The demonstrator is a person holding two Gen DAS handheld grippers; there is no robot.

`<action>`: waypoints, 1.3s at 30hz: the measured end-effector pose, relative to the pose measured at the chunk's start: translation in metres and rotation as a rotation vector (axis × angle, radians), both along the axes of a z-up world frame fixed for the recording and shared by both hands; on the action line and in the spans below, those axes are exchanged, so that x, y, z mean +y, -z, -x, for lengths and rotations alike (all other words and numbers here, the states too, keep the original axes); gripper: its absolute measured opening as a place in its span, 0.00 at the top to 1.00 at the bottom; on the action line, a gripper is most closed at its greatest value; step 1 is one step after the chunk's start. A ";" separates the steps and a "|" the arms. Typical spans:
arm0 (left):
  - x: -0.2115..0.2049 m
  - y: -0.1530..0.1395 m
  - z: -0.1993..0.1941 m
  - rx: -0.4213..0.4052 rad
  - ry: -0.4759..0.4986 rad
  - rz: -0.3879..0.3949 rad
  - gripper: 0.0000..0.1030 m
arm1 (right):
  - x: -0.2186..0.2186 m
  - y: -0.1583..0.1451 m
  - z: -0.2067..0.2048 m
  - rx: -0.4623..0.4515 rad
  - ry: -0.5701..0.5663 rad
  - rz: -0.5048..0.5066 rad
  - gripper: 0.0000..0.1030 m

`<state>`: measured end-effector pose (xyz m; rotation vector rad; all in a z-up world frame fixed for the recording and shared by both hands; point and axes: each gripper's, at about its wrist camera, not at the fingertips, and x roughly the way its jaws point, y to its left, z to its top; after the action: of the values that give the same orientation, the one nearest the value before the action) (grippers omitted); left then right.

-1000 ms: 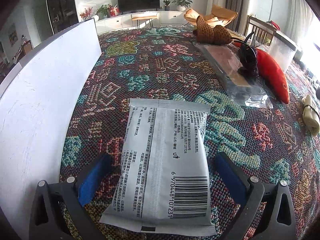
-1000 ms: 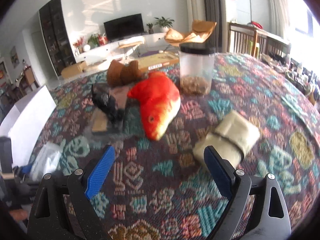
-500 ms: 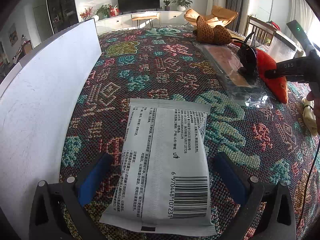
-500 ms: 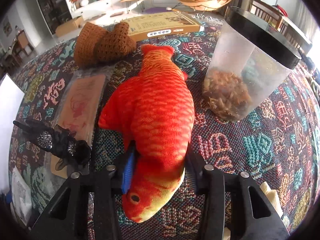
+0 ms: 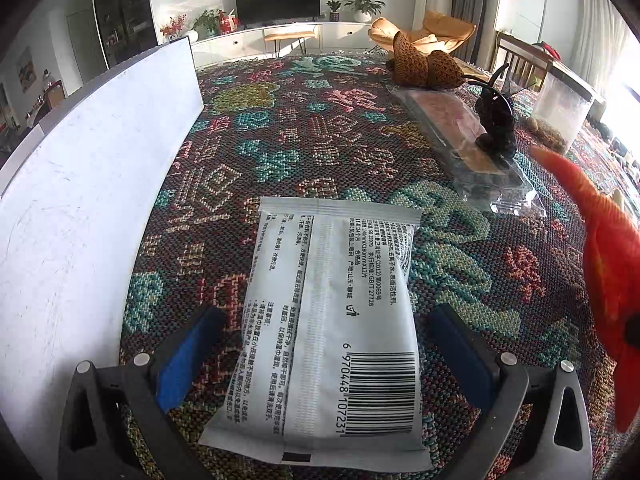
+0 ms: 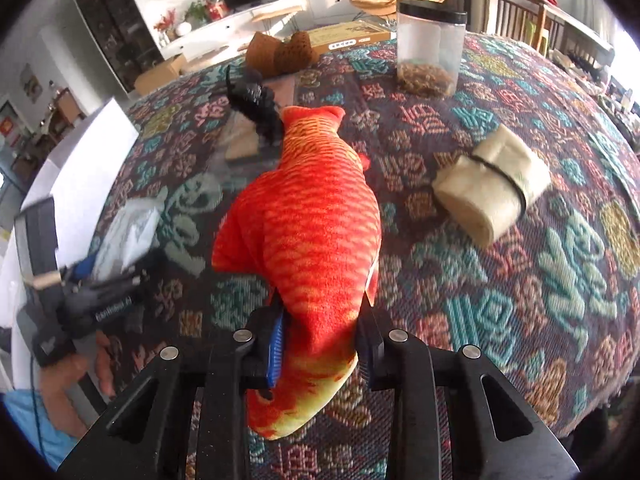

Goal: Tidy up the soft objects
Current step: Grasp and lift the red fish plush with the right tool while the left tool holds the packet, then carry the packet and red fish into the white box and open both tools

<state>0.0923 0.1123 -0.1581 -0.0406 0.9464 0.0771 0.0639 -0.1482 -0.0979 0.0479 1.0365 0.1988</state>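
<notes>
Patterned woven tablecloth (image 5: pixel 320 148) covers the table; white board (image 5: pixel 92 168) stands upright along its left edge; clear black-lidded jar (image 6: pixel 430 52) of brown bits far right; flat yellow box (image 6: pixel 348 36) beyond; television (image 5: pixel 277 1) against far wall.

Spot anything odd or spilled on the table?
Nothing spilled. The orange plush fish is pinched near its head in the right gripper, sagging. The wipes packet lies flat between the left gripper's open jaws.
</notes>
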 end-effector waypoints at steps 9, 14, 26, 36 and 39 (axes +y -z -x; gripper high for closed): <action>0.000 0.000 0.000 0.000 0.000 0.000 0.00 | 0.023 0.028 -0.005 -0.051 -0.019 0.182 0.11; 0.000 0.000 0.000 0.000 0.000 0.000 0.00 | 0.014 0.034 -0.001 -0.092 0.026 0.126 0.07; 0.000 0.000 0.000 0.000 0.000 0.000 0.00 | 0.015 0.034 0.000 -0.110 0.034 0.120 0.07; 0.000 0.000 0.000 0.000 0.000 0.000 0.00 | 0.015 0.034 0.000 -0.108 0.033 0.120 0.07; -0.001 0.000 0.004 0.016 0.001 0.002 0.00 | 0.014 0.033 -0.003 -0.070 0.017 0.115 0.07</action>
<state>0.0883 0.1112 -0.1581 -0.0416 0.9626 0.0761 0.0669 -0.1343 -0.1307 -0.0537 0.9755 0.1246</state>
